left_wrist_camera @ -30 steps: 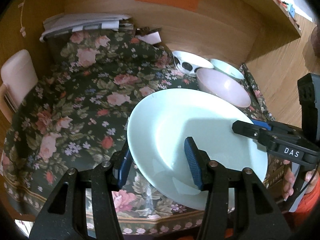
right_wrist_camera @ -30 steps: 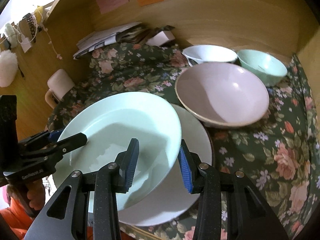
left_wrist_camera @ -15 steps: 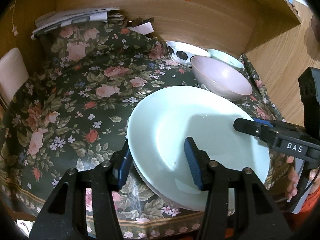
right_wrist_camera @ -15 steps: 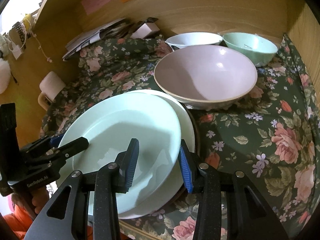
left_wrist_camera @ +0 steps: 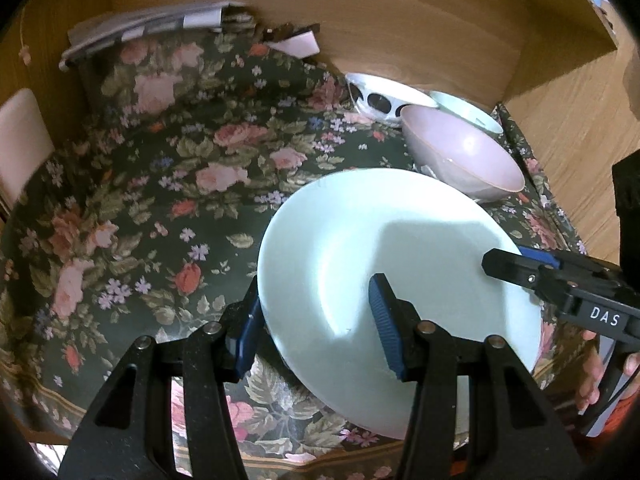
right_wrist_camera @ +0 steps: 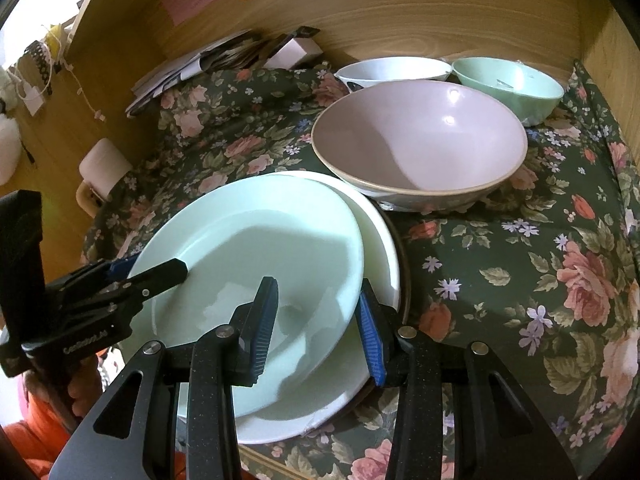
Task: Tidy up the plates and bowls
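Note:
A pale green plate (left_wrist_camera: 360,248) (right_wrist_camera: 256,240) hangs between both grippers, low over a white plate (right_wrist_camera: 380,248) that lies on a dark-rimmed one. My left gripper (left_wrist_camera: 316,320) (right_wrist_camera: 168,276) is shut on the green plate's left rim, one finger above it and one below. My right gripper (right_wrist_camera: 316,324) (left_wrist_camera: 504,264) is shut on the opposite rim. Behind the plates stand a large pink bowl (right_wrist_camera: 420,148) (left_wrist_camera: 464,160), a white bowl with black spots (left_wrist_camera: 380,96) (right_wrist_camera: 392,68) and a small mint bowl (right_wrist_camera: 508,76) (left_wrist_camera: 468,108).
A dark floral cloth (left_wrist_camera: 160,200) covers the table. Wooden walls (right_wrist_camera: 400,20) close in the back and right. A pile of papers (left_wrist_camera: 144,28) lies at the back left and a white mug (right_wrist_camera: 104,164) stands at the left. The table's front edge runs just below the plates.
Both grippers have sunk a little with the green plate, which now sits closer over the white plate. The grips are unchanged.

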Motion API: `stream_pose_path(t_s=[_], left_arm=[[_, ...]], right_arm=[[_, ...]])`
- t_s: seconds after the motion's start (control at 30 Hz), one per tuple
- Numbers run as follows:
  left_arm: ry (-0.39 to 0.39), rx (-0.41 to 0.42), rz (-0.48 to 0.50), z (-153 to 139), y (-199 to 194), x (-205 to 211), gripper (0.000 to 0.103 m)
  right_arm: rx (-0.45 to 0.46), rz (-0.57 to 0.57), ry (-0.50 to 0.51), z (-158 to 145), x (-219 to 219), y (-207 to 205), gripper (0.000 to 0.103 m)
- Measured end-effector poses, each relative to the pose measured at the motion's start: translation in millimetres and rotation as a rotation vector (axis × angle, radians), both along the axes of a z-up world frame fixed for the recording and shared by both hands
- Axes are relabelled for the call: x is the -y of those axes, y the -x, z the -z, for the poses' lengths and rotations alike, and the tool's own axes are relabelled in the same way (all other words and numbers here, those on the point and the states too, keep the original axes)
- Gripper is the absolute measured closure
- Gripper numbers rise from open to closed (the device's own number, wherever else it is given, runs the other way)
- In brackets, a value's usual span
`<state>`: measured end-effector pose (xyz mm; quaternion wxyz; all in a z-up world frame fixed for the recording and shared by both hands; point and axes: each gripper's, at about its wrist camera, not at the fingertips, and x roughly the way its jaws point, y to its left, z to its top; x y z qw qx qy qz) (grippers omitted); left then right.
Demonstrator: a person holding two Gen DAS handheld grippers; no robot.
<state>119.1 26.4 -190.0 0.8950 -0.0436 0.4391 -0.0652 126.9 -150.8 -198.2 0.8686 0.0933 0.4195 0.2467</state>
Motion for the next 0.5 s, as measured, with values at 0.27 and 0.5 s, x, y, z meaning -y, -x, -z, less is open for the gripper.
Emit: stream_pose_path(t_s=[0.27, 0.5], left_arm=[[-0.019, -0.003, 0.016, 4.4, 2.8, 5.6, 0.052], [-0.037, 0.040, 0.030, -4.6, 9.5, 5.6, 0.052]], right_arm=[[0.013, 0.004, 0.007, -1.0, 1.5, 5.0, 0.067], [0.041, 0.003, 0.059, -2.2, -0.1, 10.4, 0.070]])
